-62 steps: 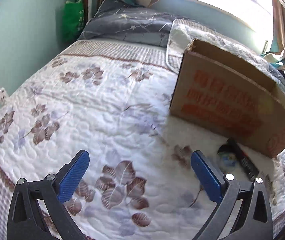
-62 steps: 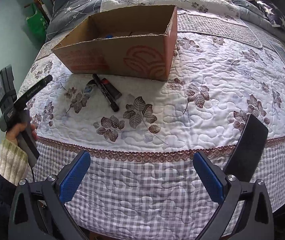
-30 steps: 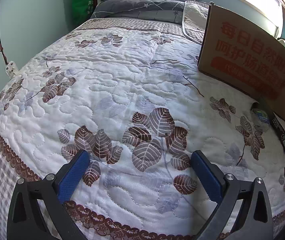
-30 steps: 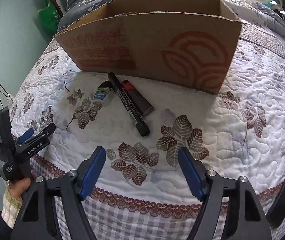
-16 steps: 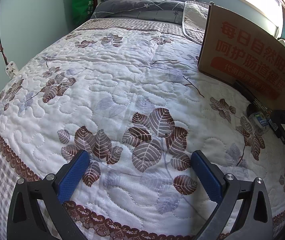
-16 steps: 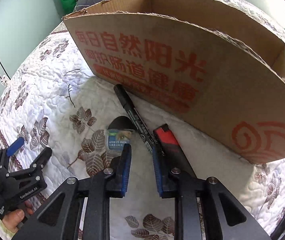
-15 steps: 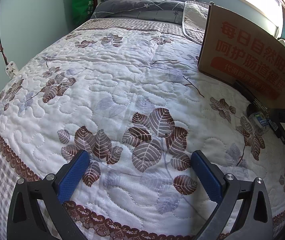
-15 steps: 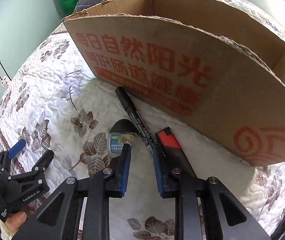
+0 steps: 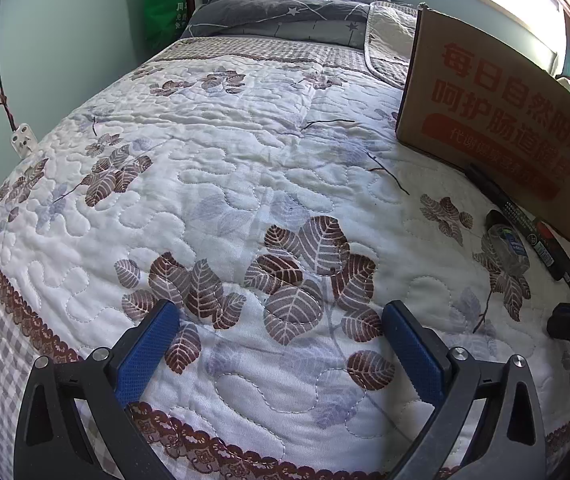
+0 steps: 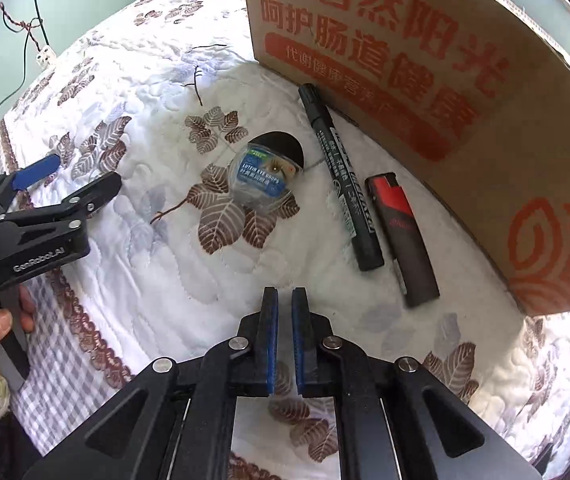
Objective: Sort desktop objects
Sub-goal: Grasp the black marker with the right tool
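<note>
A small clear eye-drop bottle with a black cap [image 10: 264, 174], a black marker [image 10: 341, 184] and a red-and-black lighter [image 10: 403, 228] lie on the quilt in front of a cardboard box [image 10: 425, 80]. My right gripper [image 10: 283, 300] is shut and empty, hovering just short of the bottle and marker. My left gripper [image 9: 281, 338] is open and empty over the quilt, well left of the items; it also shows in the right wrist view [image 10: 77, 184]. The bottle [image 9: 505, 246], marker [image 9: 505, 204] and box [image 9: 497, 120] show in the left wrist view.
The bed's quilt [image 9: 225, 160] has a brown lace border and a checked front edge [image 10: 97, 344]. Pillows [image 9: 285, 4] lie at the head. A green bag [image 9: 165, 8] and a hanging wall socket [image 9: 23, 140] are at the left wall.
My right gripper has pulled back and down from the items, staying shut; the bottle, marker and lighter now lie farther ahead. The left gripper has not moved.
</note>
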### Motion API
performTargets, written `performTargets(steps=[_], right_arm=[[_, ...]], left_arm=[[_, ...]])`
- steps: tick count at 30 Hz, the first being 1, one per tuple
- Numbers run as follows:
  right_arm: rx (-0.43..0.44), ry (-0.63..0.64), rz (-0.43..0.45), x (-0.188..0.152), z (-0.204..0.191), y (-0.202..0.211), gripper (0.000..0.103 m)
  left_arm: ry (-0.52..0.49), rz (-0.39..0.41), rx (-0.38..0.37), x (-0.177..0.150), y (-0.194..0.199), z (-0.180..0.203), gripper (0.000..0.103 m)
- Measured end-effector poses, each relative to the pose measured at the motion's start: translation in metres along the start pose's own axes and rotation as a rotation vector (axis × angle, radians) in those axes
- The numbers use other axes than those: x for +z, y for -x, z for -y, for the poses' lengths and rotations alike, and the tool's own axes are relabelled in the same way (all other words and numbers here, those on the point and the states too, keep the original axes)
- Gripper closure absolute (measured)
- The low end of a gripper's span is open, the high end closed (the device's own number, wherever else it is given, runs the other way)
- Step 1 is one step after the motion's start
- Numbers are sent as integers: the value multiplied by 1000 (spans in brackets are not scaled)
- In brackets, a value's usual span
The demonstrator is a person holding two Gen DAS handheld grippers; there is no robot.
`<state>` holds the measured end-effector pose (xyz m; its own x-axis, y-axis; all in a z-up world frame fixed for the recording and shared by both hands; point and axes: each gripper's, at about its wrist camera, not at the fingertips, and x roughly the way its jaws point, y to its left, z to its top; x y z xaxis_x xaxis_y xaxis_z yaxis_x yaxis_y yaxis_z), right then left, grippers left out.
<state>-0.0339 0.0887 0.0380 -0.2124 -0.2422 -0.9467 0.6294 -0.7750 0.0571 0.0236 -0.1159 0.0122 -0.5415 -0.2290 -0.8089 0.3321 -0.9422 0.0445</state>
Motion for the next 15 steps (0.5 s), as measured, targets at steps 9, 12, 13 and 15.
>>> performTargets(steps=[9,12,13,15], right_arm=[[-9,-92,87,61,26,2,81],[-41,-60,64,71,25,-14,81],[-56,-46,60,73,23,-18,81],[-57,-48,2,75,25,-32,81]], left_arm=[[1,0,0,0,0,0,0],[0,1,2,0,-1,0,0],[-1,1,2,0,-1,0,0],[-1,0,2,0,-1,0,0]])
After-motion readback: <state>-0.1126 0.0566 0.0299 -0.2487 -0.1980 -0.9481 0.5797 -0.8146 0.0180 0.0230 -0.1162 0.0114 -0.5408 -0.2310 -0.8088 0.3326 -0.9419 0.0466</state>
